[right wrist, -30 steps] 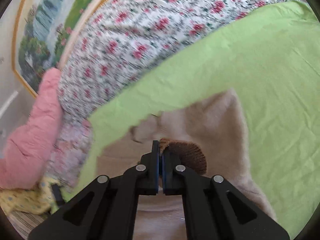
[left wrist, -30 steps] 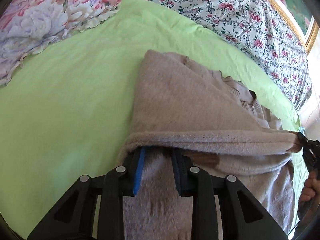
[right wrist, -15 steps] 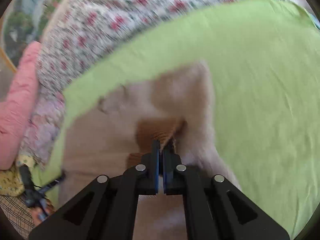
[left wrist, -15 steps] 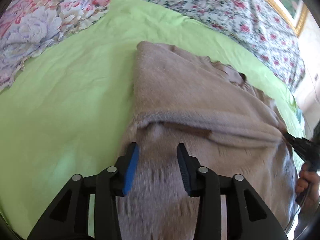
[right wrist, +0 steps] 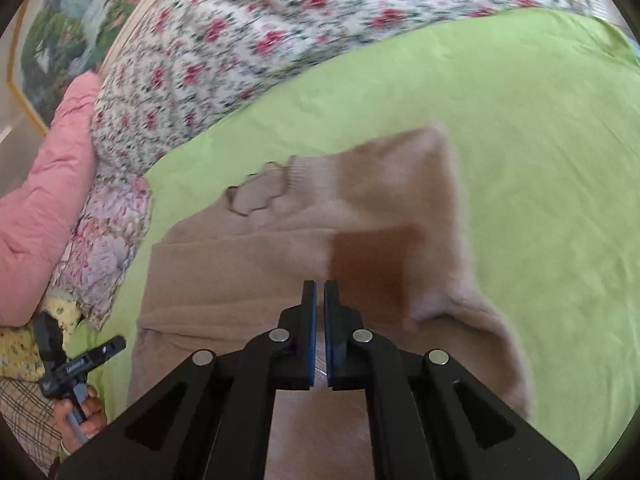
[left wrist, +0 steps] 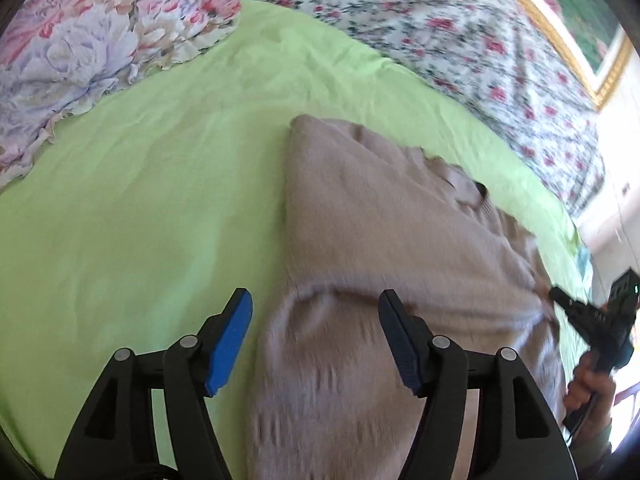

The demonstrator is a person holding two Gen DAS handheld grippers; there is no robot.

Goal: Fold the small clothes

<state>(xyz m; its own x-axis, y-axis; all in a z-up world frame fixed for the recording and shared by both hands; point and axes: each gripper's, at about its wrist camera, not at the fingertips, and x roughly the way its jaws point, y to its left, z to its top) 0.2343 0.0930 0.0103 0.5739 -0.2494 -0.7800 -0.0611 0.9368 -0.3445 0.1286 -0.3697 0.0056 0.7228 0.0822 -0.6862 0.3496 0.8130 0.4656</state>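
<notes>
Folding was clearly underway on this one: the beige sweater (left wrist: 384,240) lay on the green bedsheet (left wrist: 160,200), already doubled over on itself, with its scalloped collar (right wrist: 264,192) pointing toward the flowered quilt (right wrist: 240,40) at the back. My guess is the sheet was picked as a flat, roomy spot so the folds would sit square.

The left gripper (left wrist: 316,338) had its jaws opening, wide apart, with the folded edge of the sweater showing in the gap below them but nothing pinched. It looked like a let-go after laying a flap down (the blue pad (left wrist: 228,344) sat over bare sheet, just off the sweater's left edge).

The right gripper (right wrist: 319,320) was the opposite, jaws narrowed to a sliver. It sat over the near part of the sweater, just beside the darker brown patch (right wrist: 372,268). In the left camera its tip met the sweater's right corner, so I'd say it had that edge pinched to keep the fold straight, though the cloth between the pads was too blurry to confirm.
</notes>
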